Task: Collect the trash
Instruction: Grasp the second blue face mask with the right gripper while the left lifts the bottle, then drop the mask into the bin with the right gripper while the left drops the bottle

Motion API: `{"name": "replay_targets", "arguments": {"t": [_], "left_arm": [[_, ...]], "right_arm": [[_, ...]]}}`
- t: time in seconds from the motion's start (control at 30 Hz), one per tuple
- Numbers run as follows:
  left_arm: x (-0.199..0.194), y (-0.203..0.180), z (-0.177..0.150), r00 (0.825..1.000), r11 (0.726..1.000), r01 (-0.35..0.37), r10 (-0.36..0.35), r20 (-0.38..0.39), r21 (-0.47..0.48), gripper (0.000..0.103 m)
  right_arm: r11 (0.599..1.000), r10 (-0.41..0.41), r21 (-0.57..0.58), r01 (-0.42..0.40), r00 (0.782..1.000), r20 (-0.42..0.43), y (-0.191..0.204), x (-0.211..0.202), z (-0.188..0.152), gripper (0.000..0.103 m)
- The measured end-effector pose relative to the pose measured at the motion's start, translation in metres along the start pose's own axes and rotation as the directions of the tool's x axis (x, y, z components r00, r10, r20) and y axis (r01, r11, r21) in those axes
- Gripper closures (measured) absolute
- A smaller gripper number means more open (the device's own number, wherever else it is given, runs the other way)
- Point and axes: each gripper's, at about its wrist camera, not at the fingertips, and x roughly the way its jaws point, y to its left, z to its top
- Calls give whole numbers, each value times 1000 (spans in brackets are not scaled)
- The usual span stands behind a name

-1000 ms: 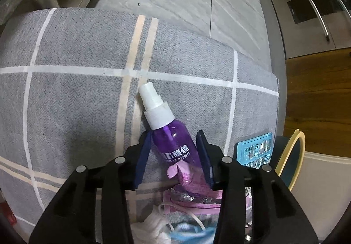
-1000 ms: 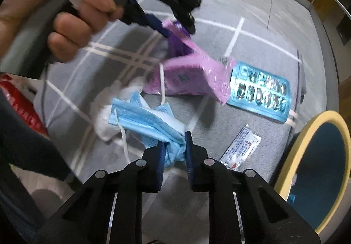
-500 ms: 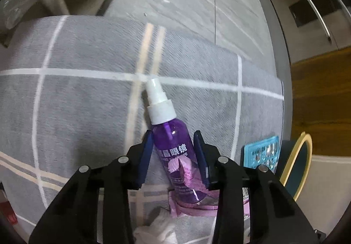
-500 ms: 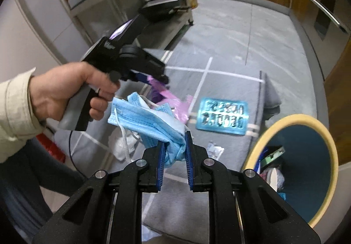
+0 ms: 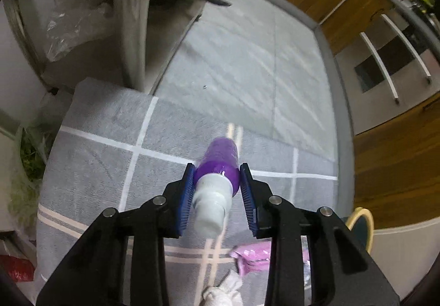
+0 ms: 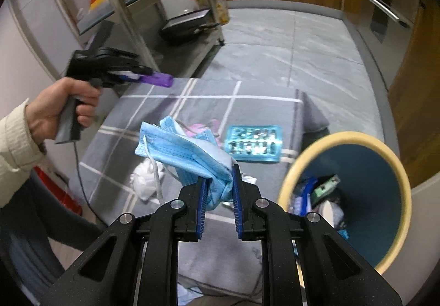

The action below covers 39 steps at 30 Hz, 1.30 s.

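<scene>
Left wrist view: the left tool has just been closing its jaws, and its blue pads now clamp a purple bottle by the shoulder, white cap toward the camera and base pointing away. The bottle is lifted clear of the grey checked mat on the floor. A pink wrapper and a white tissue lie on the mat below the tool.

Right wrist view: the right tool is clamped on a crumpled blue mask, which hangs above the mat, just left of the bin. The bin, yellow-rimmed and blue inside, stands at the mat's right edge with some rubbish in it. A teal blister pack lies on the mat near the bin, with a white tissue further left. A hand in a cream sleeve holds the left tool up at the left, above the mat.
</scene>
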Motion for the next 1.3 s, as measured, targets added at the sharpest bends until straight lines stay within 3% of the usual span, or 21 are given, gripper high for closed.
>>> {"name": "replay_targets", "arguments": {"t": [0.3, 0.53, 0.77, 0.93, 1.23, 1.3], "left_arm": [[-32, -58, -18, 992, 981, 115, -123, 41, 160, 72], [-61, -97, -36, 975, 946, 193, -215, 60, 260, 72], [-67, -131, -53, 954, 909, 279, -299, 19, 309, 72], [-70, -155, -66, 941, 881, 322, -339, -10, 347, 72], [-65, -193, -94, 920, 832, 384, -382, -88, 401, 72], [-63, -202, -101, 914, 820, 398, -390, -108, 411, 72]], "right_arm": [[994, -82, 80, 80, 996, 29, -33, -18, -13, 85], [984, -146, 107, 142, 989, 29, -52, -27, -25, 85], [965, -204, 175, 196, 978, 33, -79, -43, -39, 85], [946, -269, 181, 268, 963, -18, -92, -40, -49, 85], [920, -315, 211, 331, 943, -107, -110, -29, -69, 84], [912, -317, 235, 336, 942, -113, -116, -30, -71, 78]]}}
